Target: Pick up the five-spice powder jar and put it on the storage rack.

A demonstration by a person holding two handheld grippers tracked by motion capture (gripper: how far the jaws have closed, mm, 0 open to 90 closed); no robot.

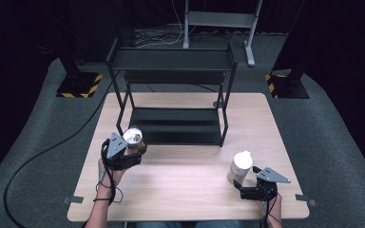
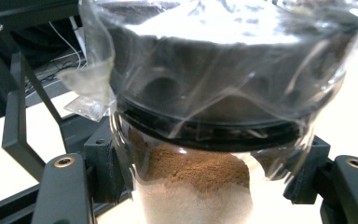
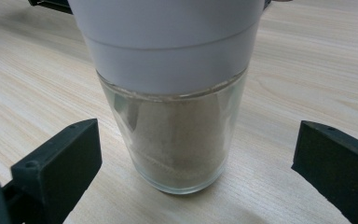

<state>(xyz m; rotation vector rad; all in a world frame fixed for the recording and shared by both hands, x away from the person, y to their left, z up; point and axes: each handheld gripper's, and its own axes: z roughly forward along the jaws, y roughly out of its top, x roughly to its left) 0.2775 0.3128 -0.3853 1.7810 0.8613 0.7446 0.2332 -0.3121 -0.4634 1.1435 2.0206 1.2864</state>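
A glass jar of brown powder point(image 2: 191, 177) has a dark lid under clear plastic wrap point(image 2: 223, 70). My left gripper point(image 2: 205, 191) is shut on it, both pads pressed to its sides. In the high view this jar point(image 1: 133, 137) and the left gripper point(image 1: 132, 148) are by the front left leg of the black rack point(image 1: 176, 85). A second glass jar with a white cap point(image 3: 172, 60) stands upright on the table. My right gripper point(image 3: 186, 172) is open around it, with gaps on both sides. The high view shows that jar point(image 1: 240, 166) at the front right, the right gripper point(image 1: 245, 184) just behind it.
The two-tier black rack stands at the back middle of the wooden table point(image 1: 185, 180); its lower shelf point(image 1: 176, 126) is bare. Cables trail from both grippers. Grey carpet and stand bases with yellow-black stripes point(image 1: 81, 85) surround the table.
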